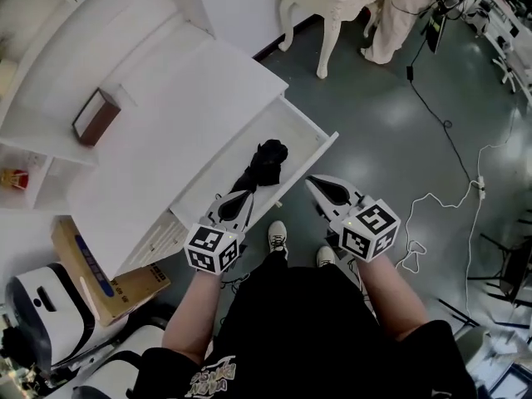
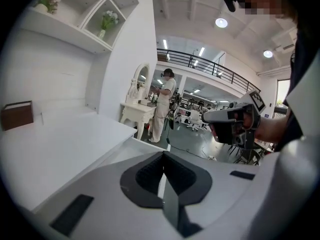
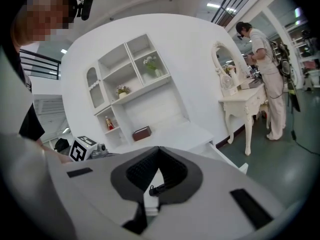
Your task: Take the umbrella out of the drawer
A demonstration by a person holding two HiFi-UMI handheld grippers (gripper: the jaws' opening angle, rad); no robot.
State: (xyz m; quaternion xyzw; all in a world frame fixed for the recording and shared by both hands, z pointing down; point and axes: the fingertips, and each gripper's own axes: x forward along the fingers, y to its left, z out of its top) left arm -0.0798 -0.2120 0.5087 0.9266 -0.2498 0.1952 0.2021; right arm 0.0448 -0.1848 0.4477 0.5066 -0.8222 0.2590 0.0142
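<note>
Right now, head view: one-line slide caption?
Shut left gripper and shut right gripper near the open drawer holding a black umbrella.

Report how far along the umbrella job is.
Done: the drawer stands open, with the umbrella lying inside. In hand: the left gripper and right gripper are at the drawer's front edge, both shut and empty. Left: open one, grip the umbrella and lift it out.

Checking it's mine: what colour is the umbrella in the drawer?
The umbrella is black; best in the head view.
</note>
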